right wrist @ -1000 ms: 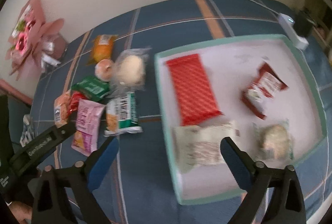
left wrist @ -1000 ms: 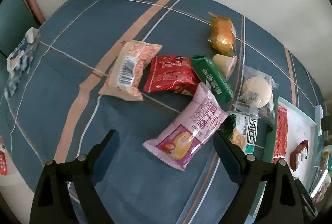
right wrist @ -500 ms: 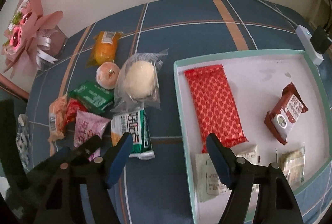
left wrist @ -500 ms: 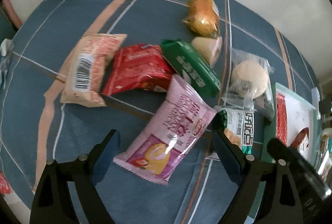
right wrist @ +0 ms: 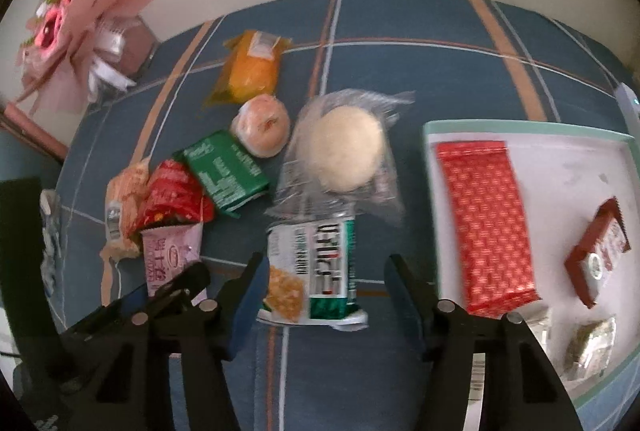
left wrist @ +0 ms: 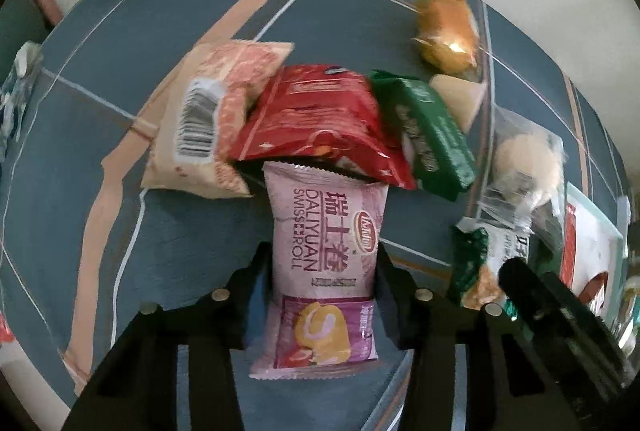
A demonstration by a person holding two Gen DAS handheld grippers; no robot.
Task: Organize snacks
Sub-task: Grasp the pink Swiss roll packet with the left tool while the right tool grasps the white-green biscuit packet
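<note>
Closing both since a second ago | your left gripper (left wrist: 324,271) pinches pink Swiss roll pack (left wrist: 326,255) | right gripper (right wrist: 324,279) narrowing around green-white pack (right wrist: 310,271), not yet pressing | tray (right wrist: 520,129) transfer next.

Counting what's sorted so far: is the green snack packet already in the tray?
No, the green snack packet lies on the blue cloth, well left of the tray.

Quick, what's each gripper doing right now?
Left gripper: closing, fingers pressing the pink swiss roll packet.
Right gripper: closing around the green-and-white snack packet, not yet gripping.
</note>
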